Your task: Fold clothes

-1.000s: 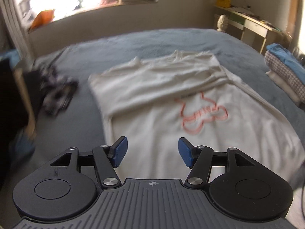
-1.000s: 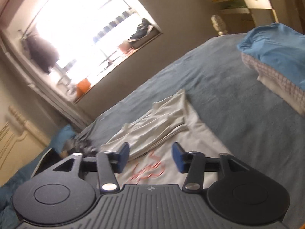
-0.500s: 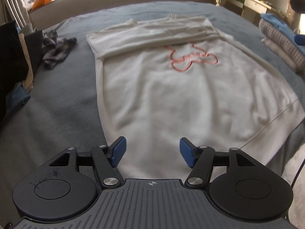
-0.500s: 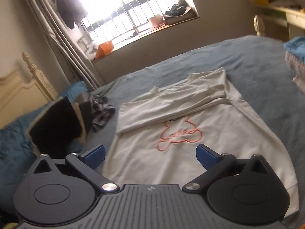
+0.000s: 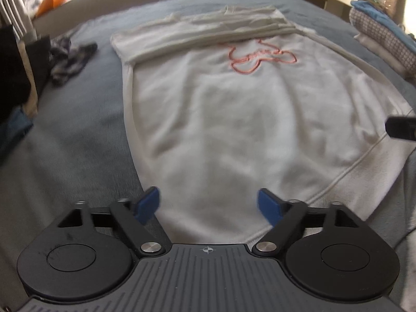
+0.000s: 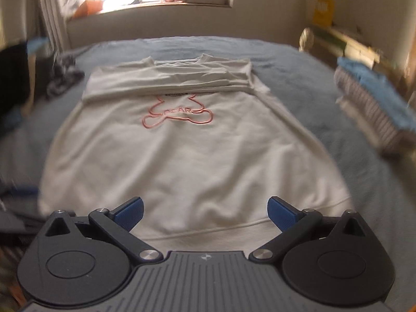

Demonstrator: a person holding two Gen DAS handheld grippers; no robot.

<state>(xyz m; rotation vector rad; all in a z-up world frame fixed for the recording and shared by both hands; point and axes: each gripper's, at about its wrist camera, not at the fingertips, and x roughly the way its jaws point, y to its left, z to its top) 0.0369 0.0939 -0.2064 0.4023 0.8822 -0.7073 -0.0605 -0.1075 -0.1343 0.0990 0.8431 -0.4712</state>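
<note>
Now both grippers sit low at the near hem of the white sweatshirt (image 5: pixel 234 119), where a second ago they looked out across the bed from higher up.

Left gripper (image 5: pixel 208 205): jaws opening, clearly wider than half a second back, nothing between the blue pads, only cloth beneath the gap. The sweatshirt's left side edge runs away just ahead of its left finger, and the ribbed hem (image 5: pixel 351 174) crosses below and to the right of its right finger. Far ahead-left, a dark crumpled garment (image 5: pixel 70 59) lies on the blue-grey bedspread (image 5: pixel 65 156), well apart from the shirt.

Right gripper (image 6: pixel 205 213): jaws spread wide, empty. Its view was rolled hard a second ago and is now square to the shirt. The hem band lies just ahead of and under the fingertips. The pink bear outline (image 6: pixel 176 113) is straight ahead mid-shirt, and beyond it the sleeves are already folded in across the chest. Ahead-right, a stack of folded clothes (image 6: pixel 377 109) sits near the bed's edge.

My read: sleeve folds are done, and both tools are staged for a hem pinch to bring the bottom up toward the collar. Neither pad has cloth yet. The left view's blur suggests it hasn't settled, so the corner pinch may miss a layer.
</note>
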